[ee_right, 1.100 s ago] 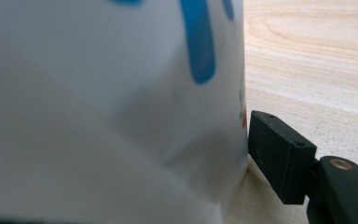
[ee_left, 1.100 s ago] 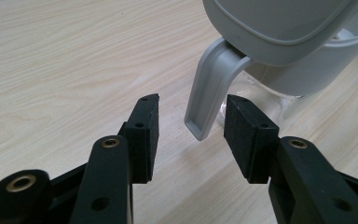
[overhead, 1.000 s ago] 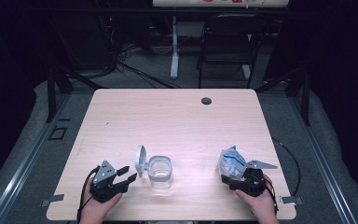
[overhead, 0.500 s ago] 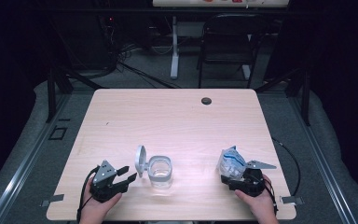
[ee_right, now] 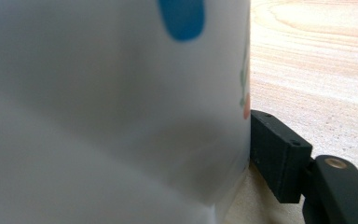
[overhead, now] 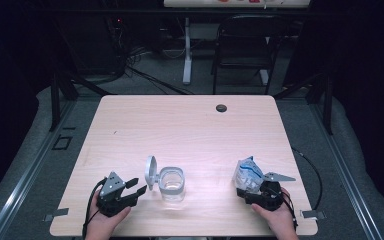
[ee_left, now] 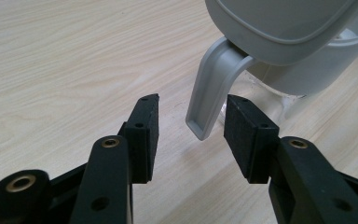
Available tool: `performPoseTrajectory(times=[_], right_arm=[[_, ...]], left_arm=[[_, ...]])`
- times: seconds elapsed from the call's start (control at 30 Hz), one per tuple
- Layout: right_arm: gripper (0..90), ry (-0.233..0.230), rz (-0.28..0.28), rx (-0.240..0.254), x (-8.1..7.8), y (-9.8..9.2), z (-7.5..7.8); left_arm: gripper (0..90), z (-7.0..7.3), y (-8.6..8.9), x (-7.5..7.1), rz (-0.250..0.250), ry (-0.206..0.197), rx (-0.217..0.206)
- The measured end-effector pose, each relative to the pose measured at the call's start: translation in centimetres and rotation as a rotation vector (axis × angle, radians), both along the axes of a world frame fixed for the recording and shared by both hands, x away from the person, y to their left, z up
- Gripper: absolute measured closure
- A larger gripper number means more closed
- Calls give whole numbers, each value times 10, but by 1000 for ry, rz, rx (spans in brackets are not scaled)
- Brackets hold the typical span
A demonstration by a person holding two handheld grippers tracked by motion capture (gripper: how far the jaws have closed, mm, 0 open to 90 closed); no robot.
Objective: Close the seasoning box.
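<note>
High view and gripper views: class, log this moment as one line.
left gripper: open around container lid tab | right gripper: closing on pouch

A pale wood-grain table (overhead: 190,135) with a small dark round grommet (overhead: 221,108) near its far edge stands on grey carpet (overhead: 35,175). Beyond it the room falls into darkness (black drapes, by the look of it), with a black folding chair (overhead: 242,50), a white desk leg (overhead: 187,50) and tangled cables (overhead: 140,65).
</note>
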State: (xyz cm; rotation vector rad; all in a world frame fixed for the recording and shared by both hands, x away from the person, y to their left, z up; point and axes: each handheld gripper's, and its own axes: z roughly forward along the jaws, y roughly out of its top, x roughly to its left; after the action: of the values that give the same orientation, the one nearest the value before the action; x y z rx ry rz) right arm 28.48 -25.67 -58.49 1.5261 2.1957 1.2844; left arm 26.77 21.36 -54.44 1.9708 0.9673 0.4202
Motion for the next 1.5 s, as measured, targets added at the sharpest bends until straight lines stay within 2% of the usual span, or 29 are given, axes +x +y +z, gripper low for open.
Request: performPoseTrajectory(times=[0.5, 0.6, 0.67, 0.7, 0.73, 0.93, 0.97, 1.5], right_arm=[[416, -13, 14, -2, 0, 0, -1], [413, -22, 14, -4, -1, 0, -2], [411, -45, 9, 5, -2, -1, -4], [412, -43, 8, -8, -2, -1, -4], [412, -45, 9, 8, -2, -1, -4], [412, -49, 6, 10, -2, 0, -5], [411, -47, 3, -5, -2, -1, -5], [448, -51, 14, 10, -1, -2, -5]], left_arm=[[558, 0, 0, 0, 0, 1, 3], [558, 0, 1, 0, -2, 4, 5], [557, 0, 0, 0, -2, 1, 0], [558, 0, 0, 0, -2, 2, -1], [557, 0, 0, 0, -1, 4, 3], [558, 0, 1, 0, 0, 2, 7], [557, 0, 1, 0, 0, 2, 8], [557, 0, 1, 0, 4, 3, 5]])
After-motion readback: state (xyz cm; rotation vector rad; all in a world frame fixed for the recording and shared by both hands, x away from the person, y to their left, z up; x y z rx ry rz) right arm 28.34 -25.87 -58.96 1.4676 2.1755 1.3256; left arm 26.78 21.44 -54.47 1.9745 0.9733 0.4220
